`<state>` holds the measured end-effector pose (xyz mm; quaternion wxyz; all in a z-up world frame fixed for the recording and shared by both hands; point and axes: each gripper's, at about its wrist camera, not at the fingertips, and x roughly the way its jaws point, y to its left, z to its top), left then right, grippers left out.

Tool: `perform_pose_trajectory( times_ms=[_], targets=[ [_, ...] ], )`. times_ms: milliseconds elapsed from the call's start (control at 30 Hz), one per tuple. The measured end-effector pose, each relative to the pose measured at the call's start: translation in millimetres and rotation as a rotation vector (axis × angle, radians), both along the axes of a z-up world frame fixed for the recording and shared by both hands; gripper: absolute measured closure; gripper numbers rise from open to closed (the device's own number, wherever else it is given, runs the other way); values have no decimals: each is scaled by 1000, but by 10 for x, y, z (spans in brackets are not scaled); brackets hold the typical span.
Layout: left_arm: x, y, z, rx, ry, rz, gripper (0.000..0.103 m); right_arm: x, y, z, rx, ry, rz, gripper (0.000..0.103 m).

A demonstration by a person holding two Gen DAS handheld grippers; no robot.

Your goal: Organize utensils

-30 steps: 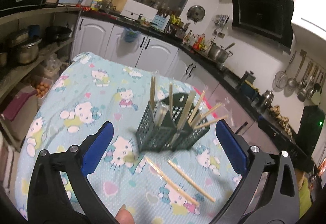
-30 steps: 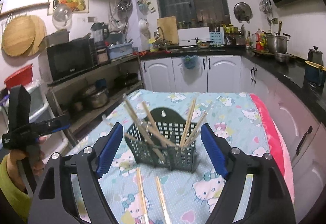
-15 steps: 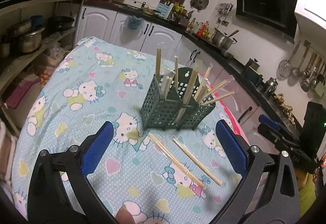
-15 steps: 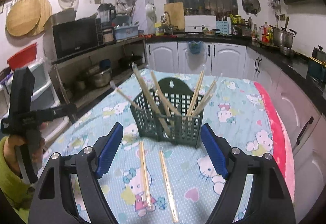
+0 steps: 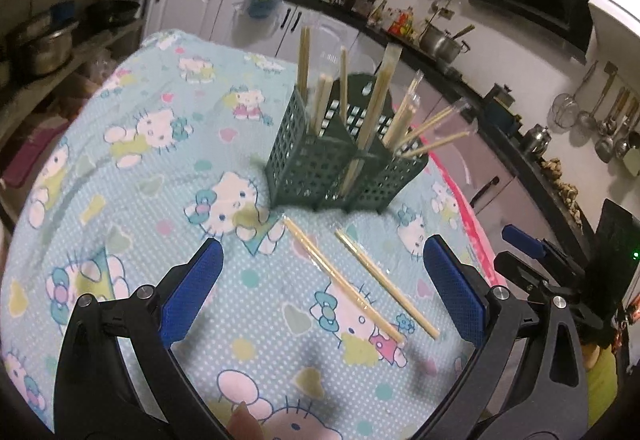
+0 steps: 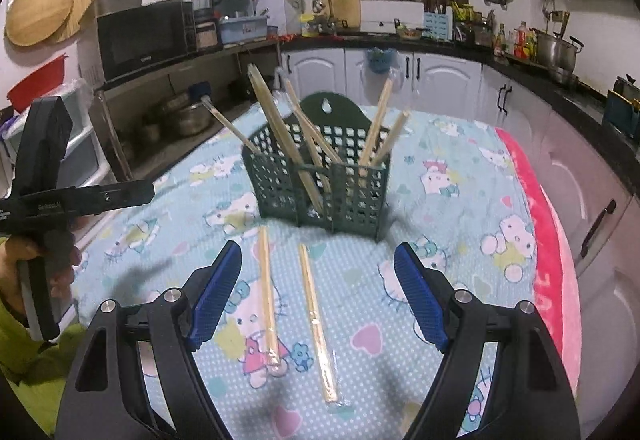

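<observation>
You're holding both the left gripper (image 5: 320,280) and right gripper (image 6: 318,292) wide open, gripping nothing. Those wrapped chopsticks (image 6: 318,306) are looking light, stiff, probably slippery; pinch mid-length.

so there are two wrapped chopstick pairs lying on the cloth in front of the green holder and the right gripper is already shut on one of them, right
Not quite: the right gripper is open and holds nothing, as the right wrist view shows. Both wrapped chopstick pairs lie on the cloth before the green holder.

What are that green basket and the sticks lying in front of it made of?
Green basket: likely moulded plastic, matte, with a uniform grid of holes. Loose chopsticks: pale wood or bamboo, apparently in clear glossy plastic sleeves that catch the light.
</observation>
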<state>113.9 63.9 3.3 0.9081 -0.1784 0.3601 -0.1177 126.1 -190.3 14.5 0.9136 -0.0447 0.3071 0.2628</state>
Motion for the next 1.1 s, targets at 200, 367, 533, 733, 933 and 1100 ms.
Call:
perform_pose_trajectory(
  times_ms=[200,367,533,733,933,1100],
  targets=[
    [105,-84,-170,-10,53,-22,11,59,-14,-118,-21,35,2,27],
    [216,-128,-329,-22,106,-33,11,101,0,-218,-35,58,11,27],
    [337,-140,-493,-26,153,-29,11,146,30,-318,-52,80,17,27],
    [482,-189,-640,-42,203,-42,20,194,65,-430,-67,104,28,32],
    [656,-228,-751,-65,253,-43,42,248,149,-534,-85,132,53,42],
    [825,-265,-843,-94,289,-32,59,340,218,-610,-97,165,72,53]
  ],
)
